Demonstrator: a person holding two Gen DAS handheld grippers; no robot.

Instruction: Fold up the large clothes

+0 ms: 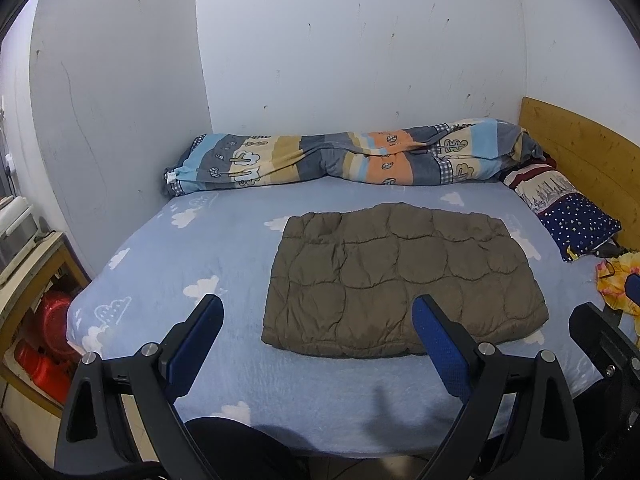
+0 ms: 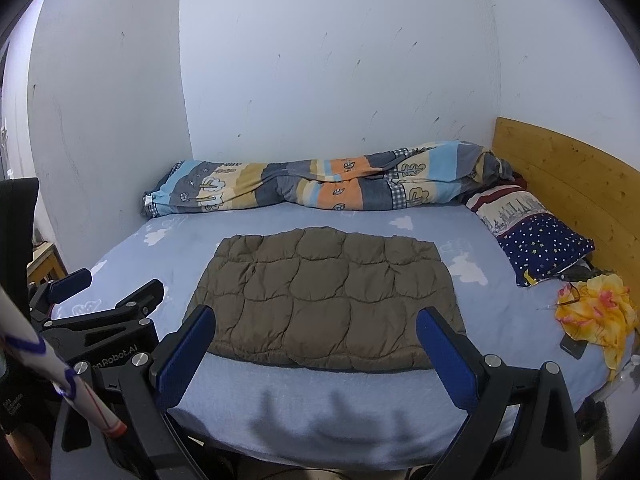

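Note:
A brown quilted garment (image 1: 404, 280) lies folded into a flat rectangle on the light blue cloud-print bed sheet (image 1: 168, 264). In the right wrist view the same garment (image 2: 324, 300) sits mid-bed. My left gripper (image 1: 318, 312) hovers open above the bed's near edge, short of the garment, with nothing between its blue pads. My right gripper (image 2: 316, 324) is also open and empty, held back from the garment's near edge. The left gripper's body (image 2: 100, 320) shows at the left of the right wrist view.
A rolled striped blanket (image 1: 352, 156) lies along the wall. A starry pillow (image 1: 568, 212) rests by the wooden headboard (image 1: 584, 144). A yellow floral cloth (image 2: 596, 312) and a phone (image 2: 574, 346) sit at the bed's right edge. A wooden shelf with red basins (image 1: 44, 328) stands left.

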